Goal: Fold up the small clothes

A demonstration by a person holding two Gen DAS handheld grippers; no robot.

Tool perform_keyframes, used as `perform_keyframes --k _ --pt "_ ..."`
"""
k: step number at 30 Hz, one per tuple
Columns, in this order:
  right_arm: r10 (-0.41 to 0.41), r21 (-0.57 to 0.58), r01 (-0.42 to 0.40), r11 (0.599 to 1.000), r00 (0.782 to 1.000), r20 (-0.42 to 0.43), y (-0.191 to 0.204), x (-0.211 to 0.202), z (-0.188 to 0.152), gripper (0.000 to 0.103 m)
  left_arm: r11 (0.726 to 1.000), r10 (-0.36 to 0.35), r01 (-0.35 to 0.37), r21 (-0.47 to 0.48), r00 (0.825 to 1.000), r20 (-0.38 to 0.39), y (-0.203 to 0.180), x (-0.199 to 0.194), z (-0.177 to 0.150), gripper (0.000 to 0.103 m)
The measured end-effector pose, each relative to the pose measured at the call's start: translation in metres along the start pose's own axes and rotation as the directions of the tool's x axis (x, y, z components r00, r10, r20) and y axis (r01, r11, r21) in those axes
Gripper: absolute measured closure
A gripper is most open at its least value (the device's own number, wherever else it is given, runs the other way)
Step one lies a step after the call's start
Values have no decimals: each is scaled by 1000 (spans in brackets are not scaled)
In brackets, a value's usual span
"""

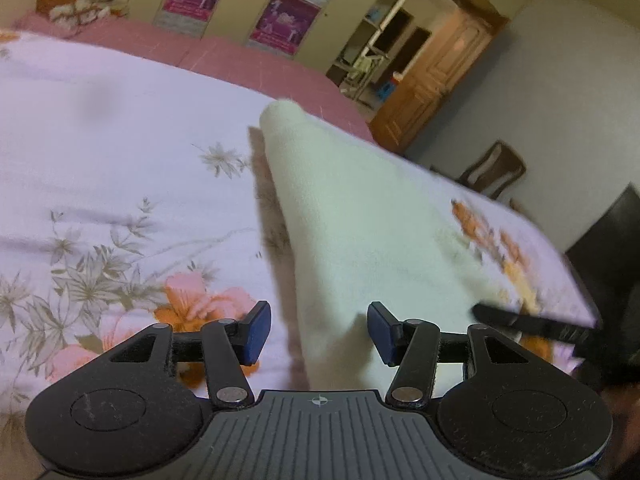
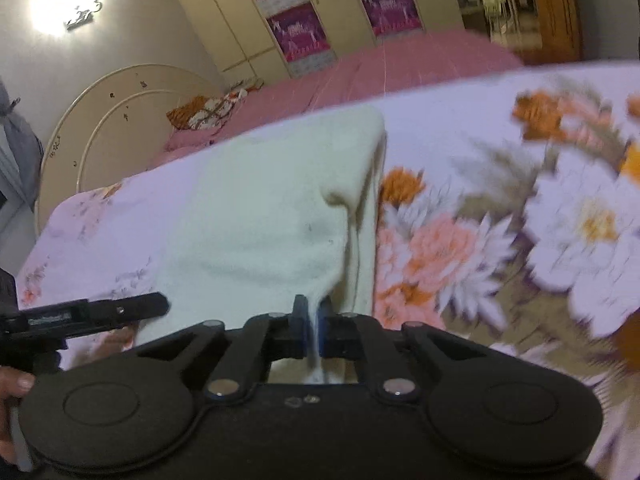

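Cream cloth (image 2: 256, 216) lies ahead on the floral bedspread (image 2: 500, 216), its near edge pinched by the right tool (image 2: 315, 326)

A bed is covered by a white sheet printed with orange and pink flowers (image 1: 120, 184); beyond it a plain pink bedspread (image 1: 240, 60) is spread. A crumpled orange and white patterned cloth (image 2: 208, 112) is seen on the pink bedspread. Cream wardrobe doors carrying magenta posters (image 1: 286, 24) are set against the far wall. A brown wooden door (image 1: 436, 80) stands right of them, and a dark wooden chair (image 1: 496, 170) is placed near the grey wall. A round cream tabletop (image 2: 104, 120) is leaned upright beside the bed.
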State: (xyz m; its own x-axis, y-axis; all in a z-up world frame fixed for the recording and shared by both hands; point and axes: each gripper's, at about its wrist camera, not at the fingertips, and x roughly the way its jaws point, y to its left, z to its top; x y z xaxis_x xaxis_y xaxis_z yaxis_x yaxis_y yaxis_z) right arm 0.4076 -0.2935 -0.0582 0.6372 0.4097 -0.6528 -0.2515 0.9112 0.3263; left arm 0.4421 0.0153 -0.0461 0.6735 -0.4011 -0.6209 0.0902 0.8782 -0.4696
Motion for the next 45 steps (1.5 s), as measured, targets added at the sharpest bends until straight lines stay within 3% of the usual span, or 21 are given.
perform_keyframes --k 3,6,7,8,11,14,17,18,20,24,29,30,31,32,35,40,45 --pt "-29 1 29 1000 1000 -10 -9 -8 -1 99 999 24 -23 32 1000 -14 -2 5 -11 50" --pt "-54 -5 54 999 995 -79 -18 10 -9 98 994 56 -54 93 998 -18 -11 4 -9 49" --pt "-62 -23 60 998 996 -64 -16 9 -8 96 993 59 -58 104 998 -4 -14 0 -5 49" --pt "-69 -17 69 997 997 -35 -15 4 -5 87 992 53 -56 110 998 28 -14 -6 0 49" --pt "-63 -16 65 998 994 94 -12 -17 5 86 991 66 -77 108 992 108 -16 -12 23 49" --pt "-84 -77 96 992 985 153 -2 -11 20 90 992 79 -92 92 988 132 -19 0 43 49" --pt "-74 -166 105 980 981 182 12 7 28 91 985 141 -148 91 986 85 -16 25 48 49" --pt "-90 -203 124 971 982 169 15 18 28 91 983 157 -161 87 986 50 -14 36 46 49" --pt "-175 -249 185 951 983 61 10 52 23 97 992 122 -123 36 992 25 -3 43 39 49" --pt "-156 -258 174 950 984 89 7 42 24 96 992 114 -118 45 990 85 -9 26 46 49" --pt "-121 -259 163 952 978 172 12 40 35 84 991 116 -121 53 990 85 -12 44 59 49" --pt "-122 -256 162 953 979 165 12 45 37 83 989 126 -131 72 990 68 -13 52 61 46" --pt "-138 -257 173 951 980 146 9 54 39 83 984 148 -152 87 987 56 -13 57 61 29" --pt "-165 -260 190 947 979 116 7 64 40 81 980 170 -174 93 984 56 -13 58 61 23" --pt "-163 -243 180 953 983 90 5 67 44 79 976 175 -184 118 981 77 -17 50 69 24" --pt "-119 -241 162 957 976 185 7 55 55 79 974 171 -184 135 980 106 -21 53 88 24" --pt "-109 -218 153 964 973 201 5 78 73 79 969 189 -203 141 976 108 -17 74 114 24"
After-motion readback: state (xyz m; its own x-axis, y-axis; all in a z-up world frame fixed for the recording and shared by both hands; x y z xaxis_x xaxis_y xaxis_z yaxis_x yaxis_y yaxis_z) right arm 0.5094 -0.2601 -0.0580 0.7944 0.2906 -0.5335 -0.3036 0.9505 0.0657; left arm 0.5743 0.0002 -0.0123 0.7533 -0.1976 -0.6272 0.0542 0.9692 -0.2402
